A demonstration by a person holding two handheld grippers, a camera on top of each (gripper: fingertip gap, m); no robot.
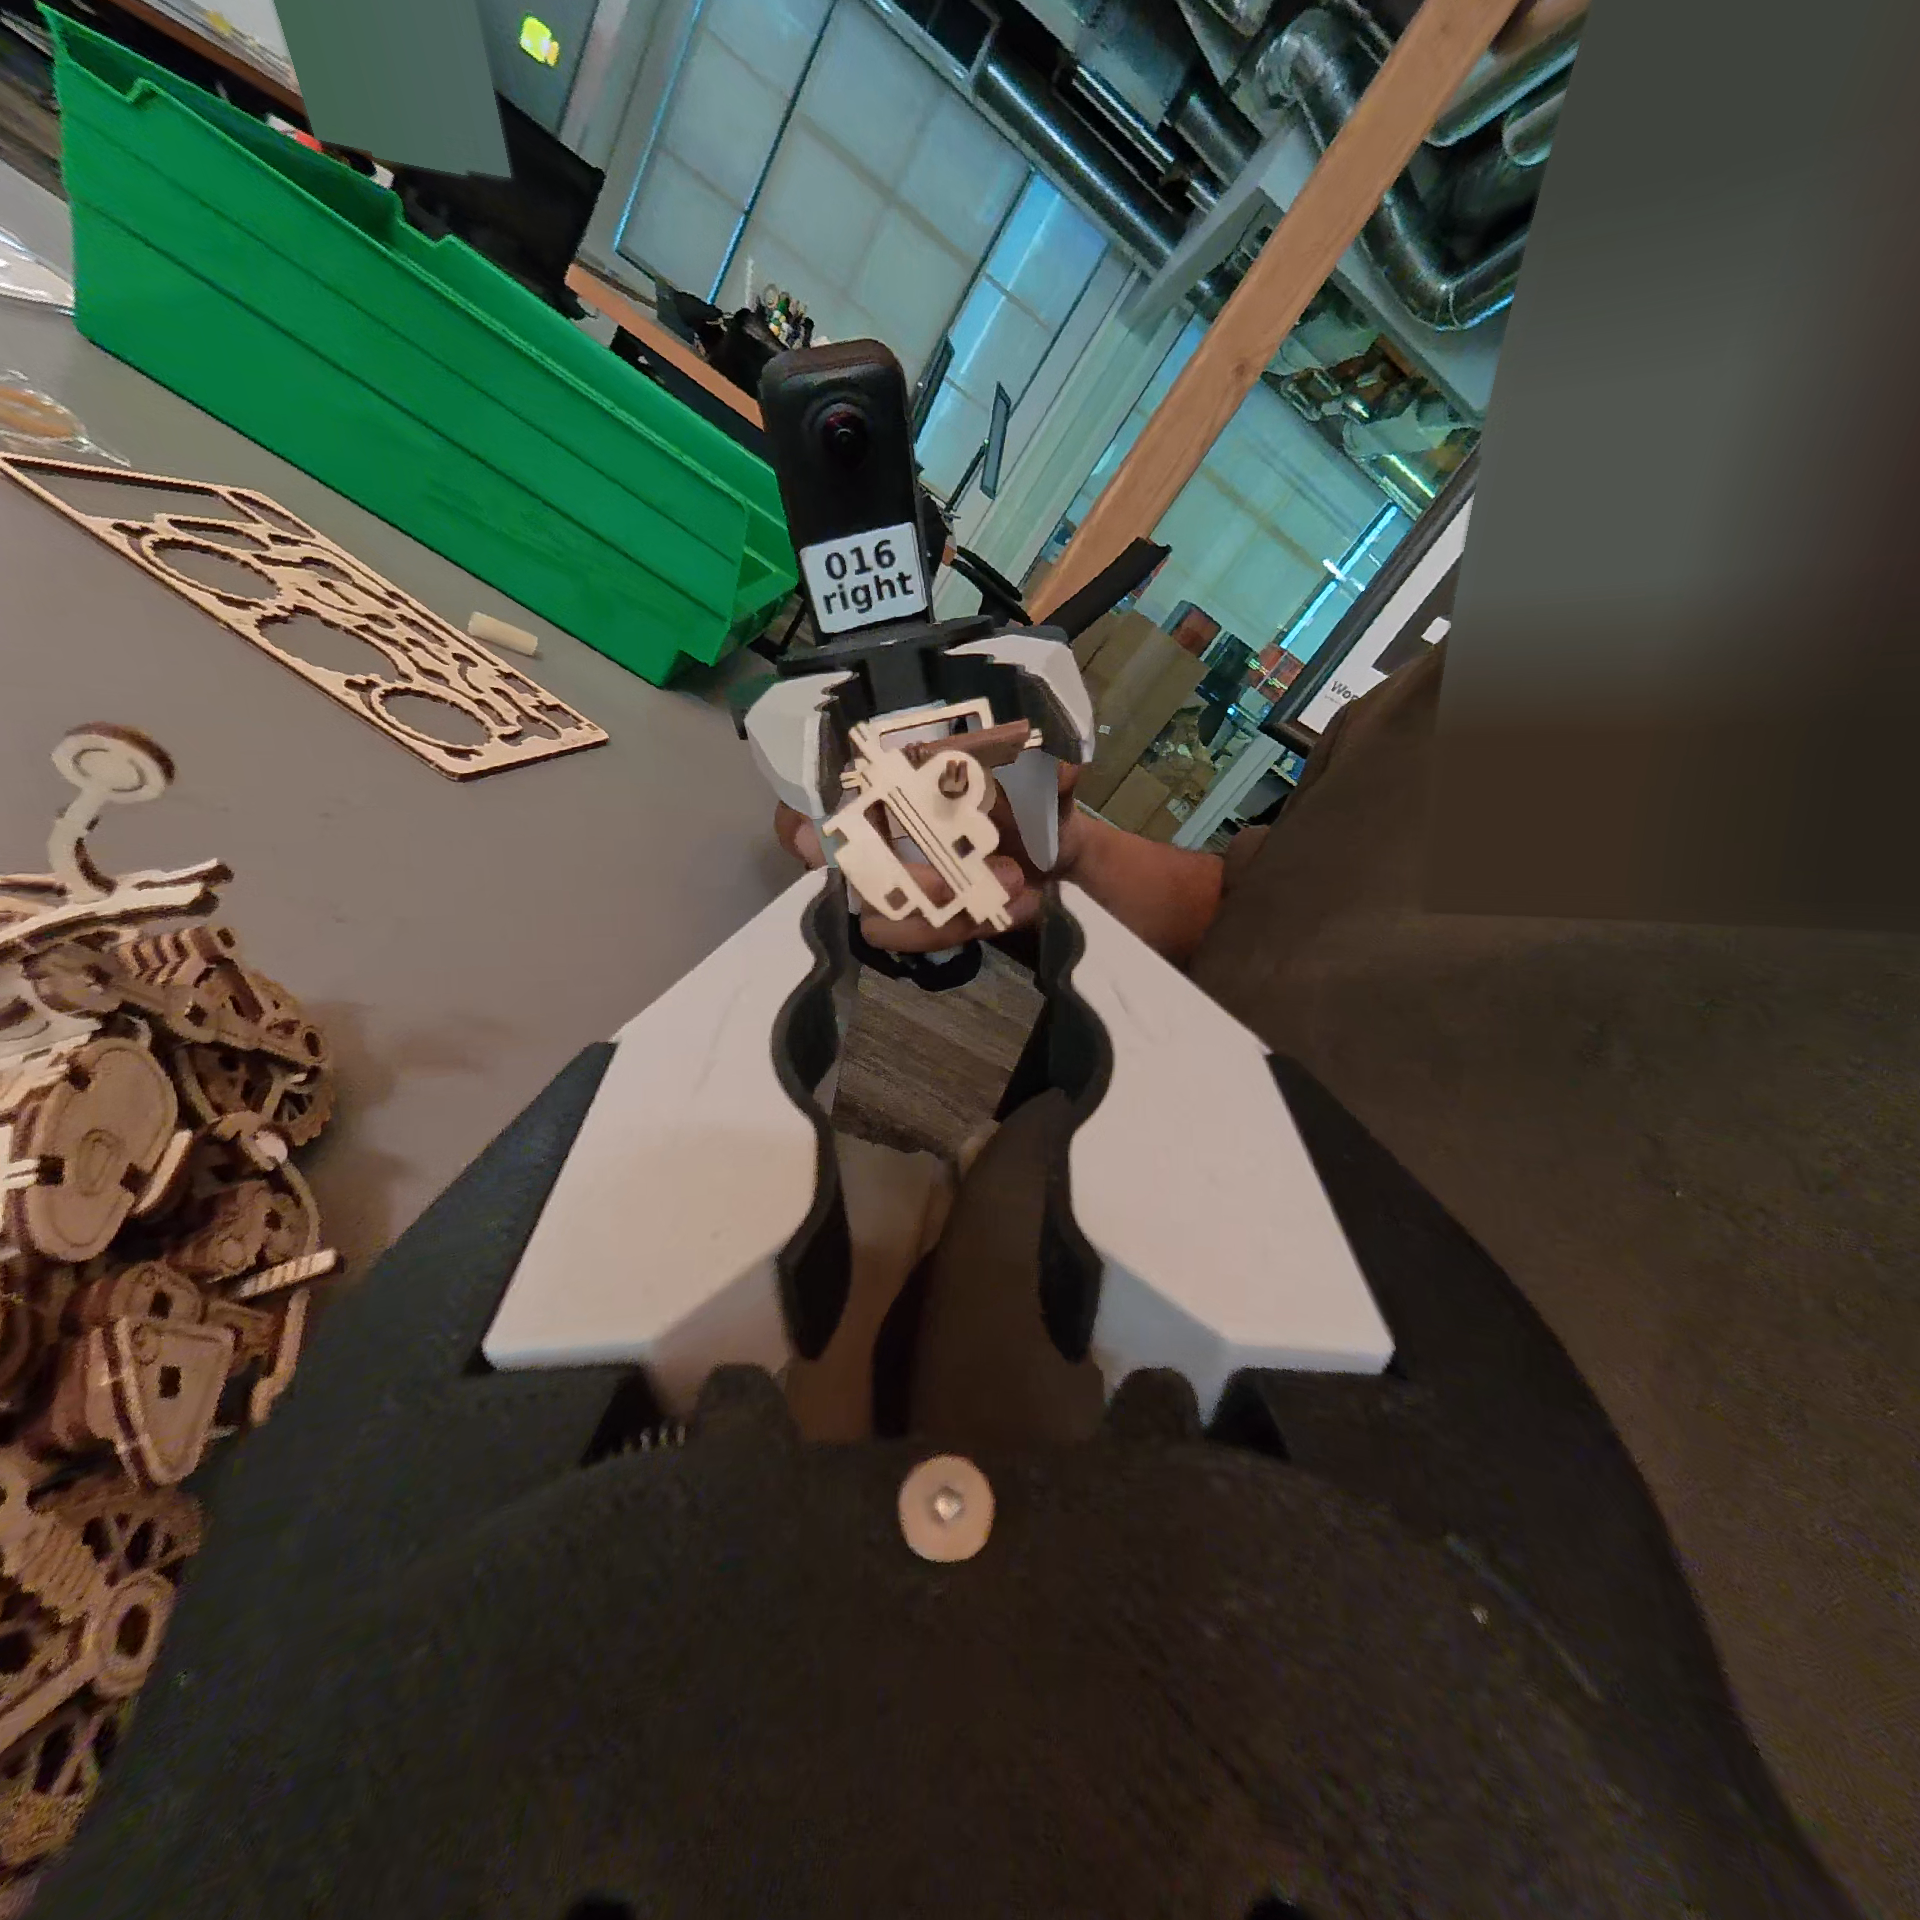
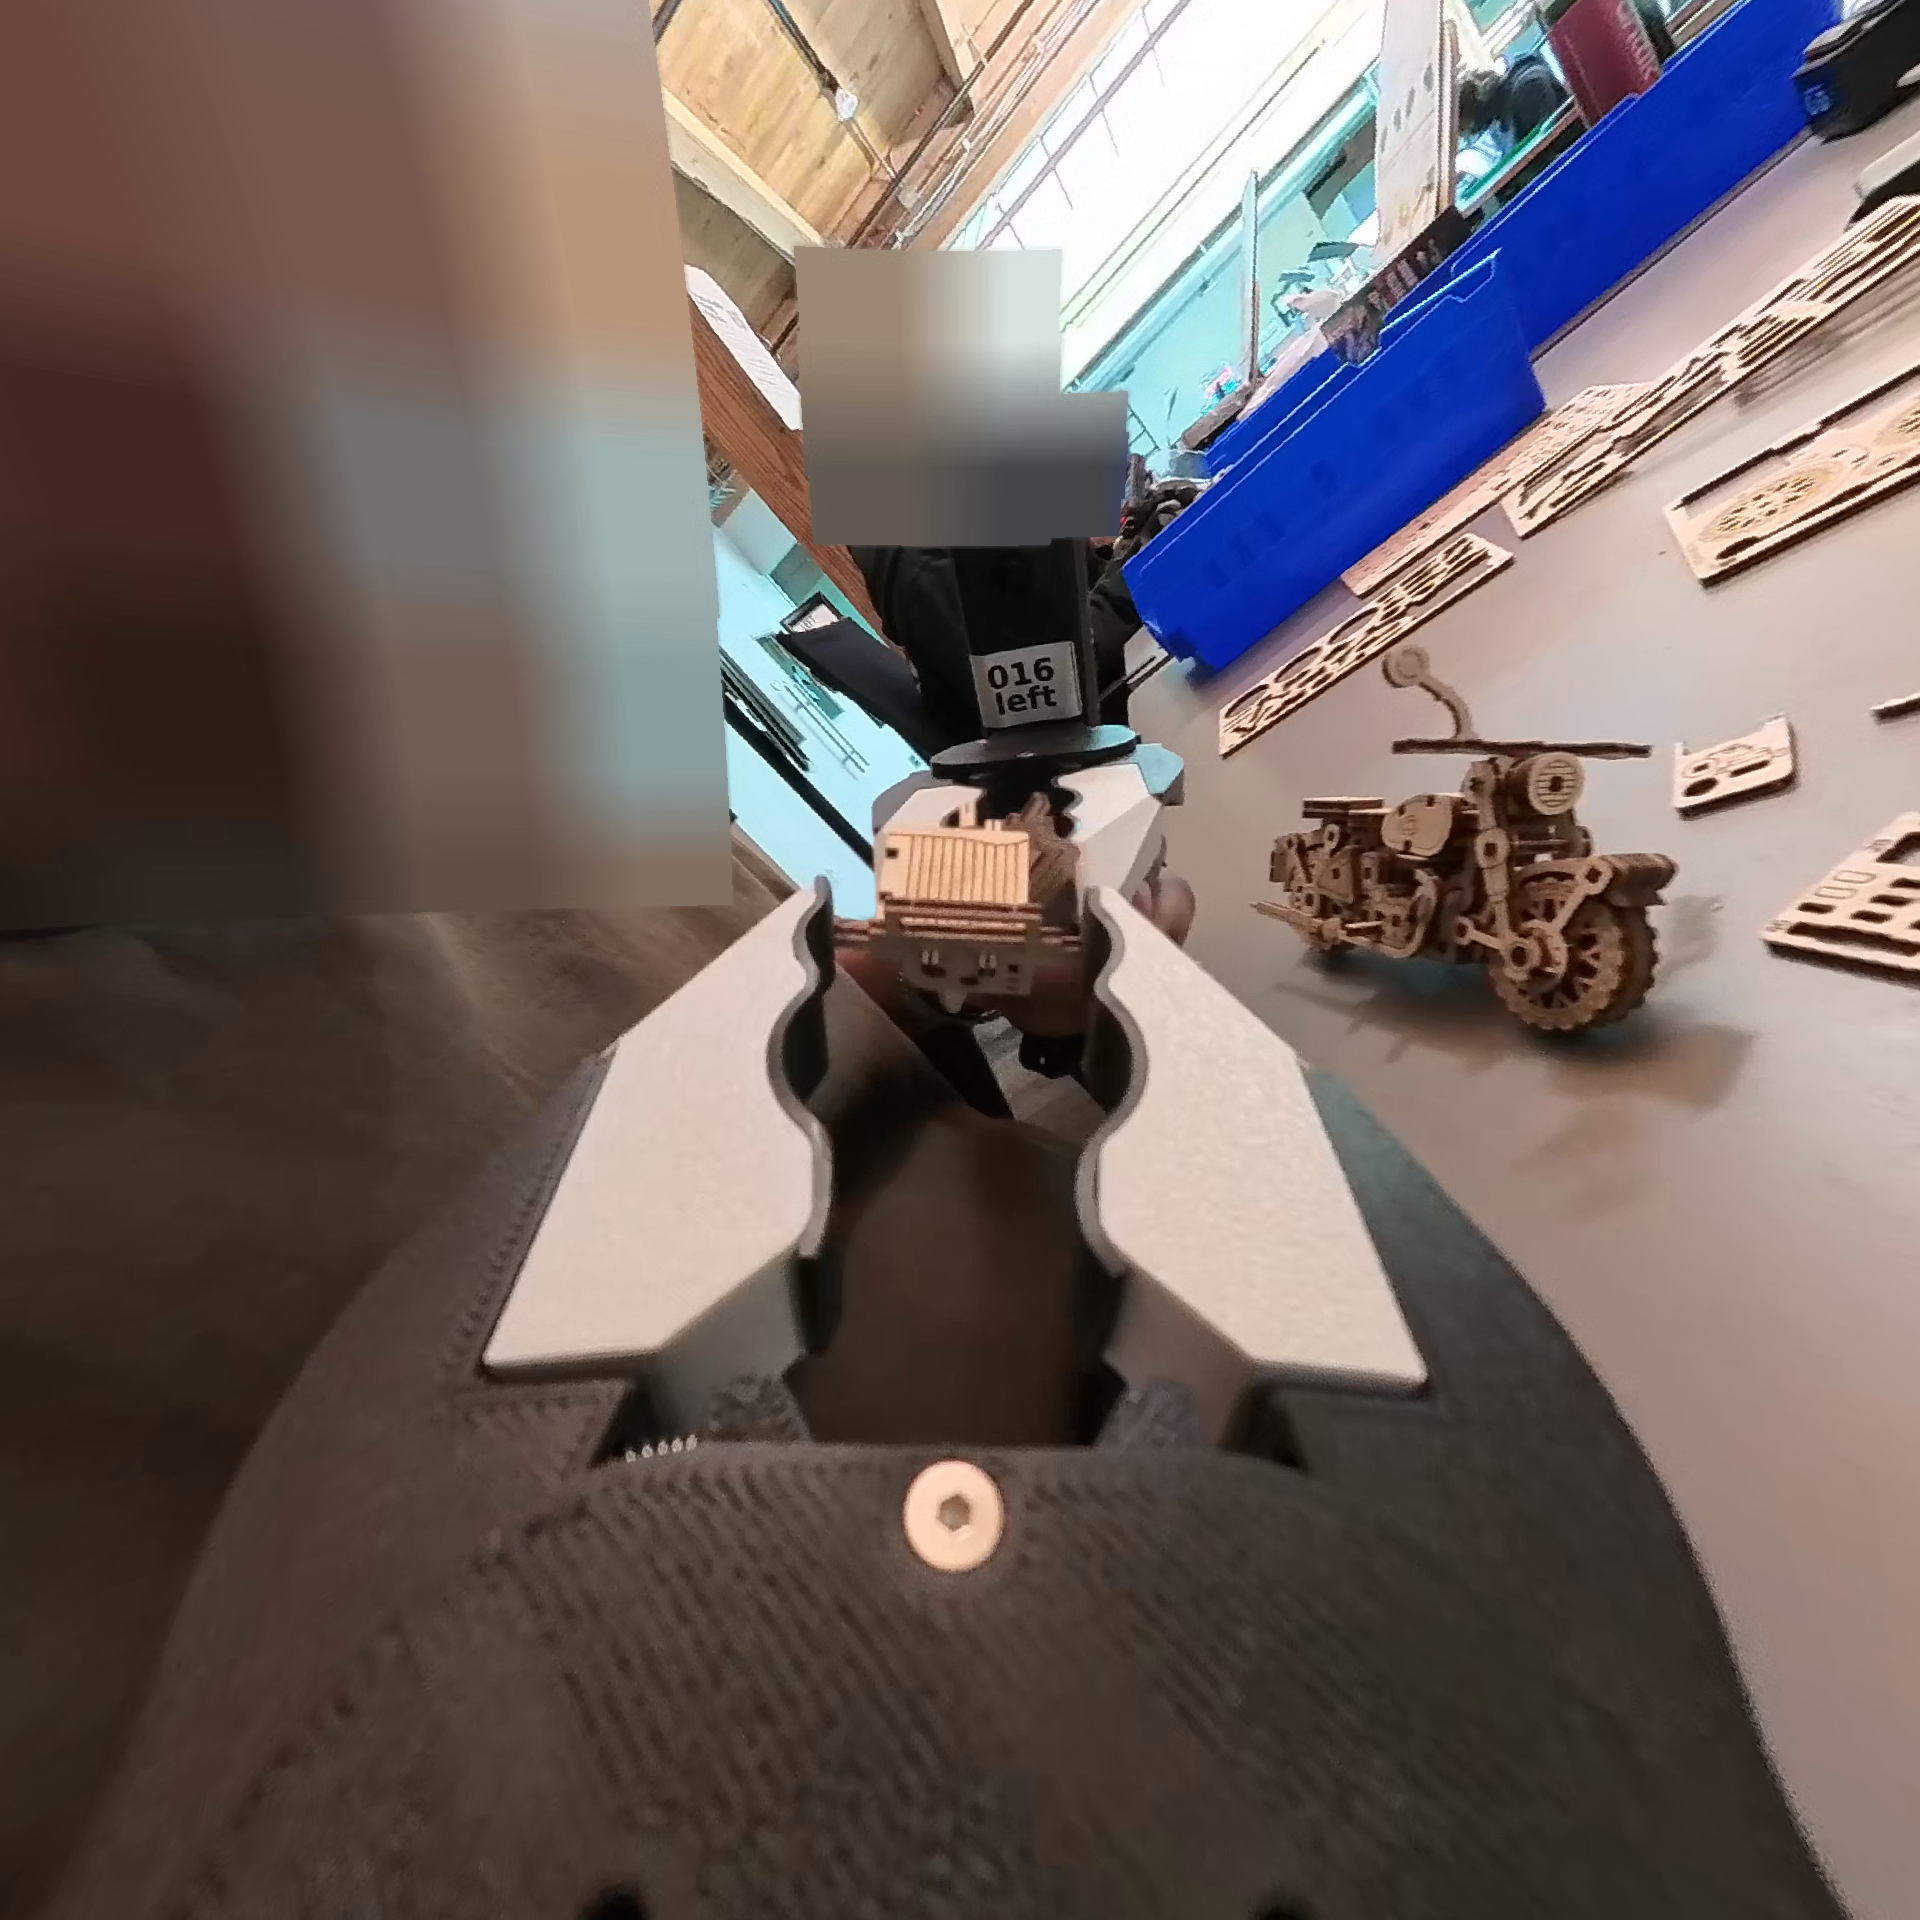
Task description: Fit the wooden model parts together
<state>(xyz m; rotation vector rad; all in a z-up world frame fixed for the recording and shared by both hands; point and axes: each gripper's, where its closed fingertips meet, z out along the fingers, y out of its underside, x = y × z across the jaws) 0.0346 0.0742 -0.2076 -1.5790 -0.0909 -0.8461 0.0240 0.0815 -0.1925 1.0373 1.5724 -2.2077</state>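
Two hand-held grippers face each other above a grey matte surface (image 1: 436,894). The left hand-held gripper (image 1: 940,914), with white faceted fingers and wavy black pads, pinches a pale laser-cut plywood assembly (image 1: 925,831) at its tips. From the right wrist view this assembly (image 2: 961,894) shows a ribbed, slatted face with notched edges. It lies between the tips of the right hand-held gripper (image 2: 961,914), whose fingers stand slightly apart; whether they touch the assembly cannot be told.

Beside them on the surface stands a finished wooden motorcycle (image 2: 1475,862), upright, with toothed wheels and openwork gears. A flat plywood sheet (image 1: 312,613) with round cut-outs lies near a green ribbed plastic bin (image 1: 395,343). A blue bin (image 2: 1351,488) and further fretted sheets (image 2: 1766,488) lie beyond the motorcycle
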